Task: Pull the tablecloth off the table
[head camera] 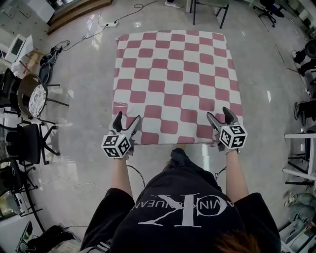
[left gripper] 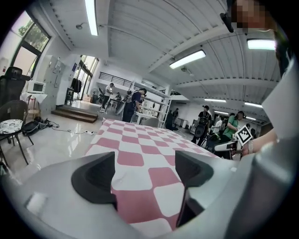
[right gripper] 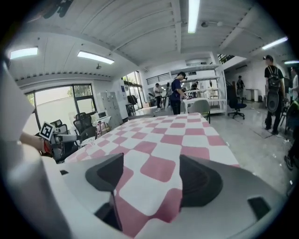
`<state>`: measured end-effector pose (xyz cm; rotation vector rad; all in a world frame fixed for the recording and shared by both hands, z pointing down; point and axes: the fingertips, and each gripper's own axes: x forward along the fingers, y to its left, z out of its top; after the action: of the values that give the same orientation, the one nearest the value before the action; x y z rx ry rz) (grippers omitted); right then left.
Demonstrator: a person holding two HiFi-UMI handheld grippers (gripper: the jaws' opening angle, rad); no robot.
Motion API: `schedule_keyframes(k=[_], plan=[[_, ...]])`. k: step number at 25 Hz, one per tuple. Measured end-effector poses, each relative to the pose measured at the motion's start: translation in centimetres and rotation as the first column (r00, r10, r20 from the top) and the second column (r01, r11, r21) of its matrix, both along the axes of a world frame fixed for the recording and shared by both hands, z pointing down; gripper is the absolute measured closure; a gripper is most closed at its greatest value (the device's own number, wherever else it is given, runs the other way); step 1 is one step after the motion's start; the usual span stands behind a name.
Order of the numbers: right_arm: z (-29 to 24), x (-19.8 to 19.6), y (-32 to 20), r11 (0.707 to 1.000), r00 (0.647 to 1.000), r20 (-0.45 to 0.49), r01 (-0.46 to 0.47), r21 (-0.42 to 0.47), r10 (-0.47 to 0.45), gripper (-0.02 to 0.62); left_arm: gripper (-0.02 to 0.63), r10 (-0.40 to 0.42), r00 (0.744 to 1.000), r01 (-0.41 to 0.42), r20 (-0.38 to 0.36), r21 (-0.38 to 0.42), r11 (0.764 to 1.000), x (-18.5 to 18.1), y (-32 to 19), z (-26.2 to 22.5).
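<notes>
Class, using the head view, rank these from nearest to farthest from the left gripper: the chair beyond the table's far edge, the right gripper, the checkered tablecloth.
1. Checkered tablecloth: its near left corner lies between the left gripper's open jaws.
2. Right gripper: along the near edge, at the cloth's other near corner.
3. Chair: past the far edge, toward the right.

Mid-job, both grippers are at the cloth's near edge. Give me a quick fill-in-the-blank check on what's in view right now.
The checked tablecloth lies spread over the ____.
The left gripper is at the cloth's near ____ corner.
The right gripper has its jaws ____, with the cloth's edge between them but not pinched.
Missing words: table; left; open.
</notes>
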<state>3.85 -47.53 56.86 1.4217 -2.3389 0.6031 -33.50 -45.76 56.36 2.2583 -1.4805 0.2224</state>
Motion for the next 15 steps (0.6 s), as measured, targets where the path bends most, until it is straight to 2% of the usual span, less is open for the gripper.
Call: schedule_keyframes(k=[6, 15], plan=[[2.4, 2.4, -3.7, 0.995, 0.999, -0.004, -0.05, -0.086, 0.05, 0.256, 0.216, -0.053, 0.998, 0.053, -0.014, -0.058, 0.997, 0.3, -2.8, 1.7], [4.2, 3.9, -7.9, 0.989, 0.999, -0.03, -0.03, -0.144, 0.026, 0.256, 0.206, -0.032, 0.996, 0.044, 0.083, -0.143, 0.989, 1.5, -6.2, 4.0]])
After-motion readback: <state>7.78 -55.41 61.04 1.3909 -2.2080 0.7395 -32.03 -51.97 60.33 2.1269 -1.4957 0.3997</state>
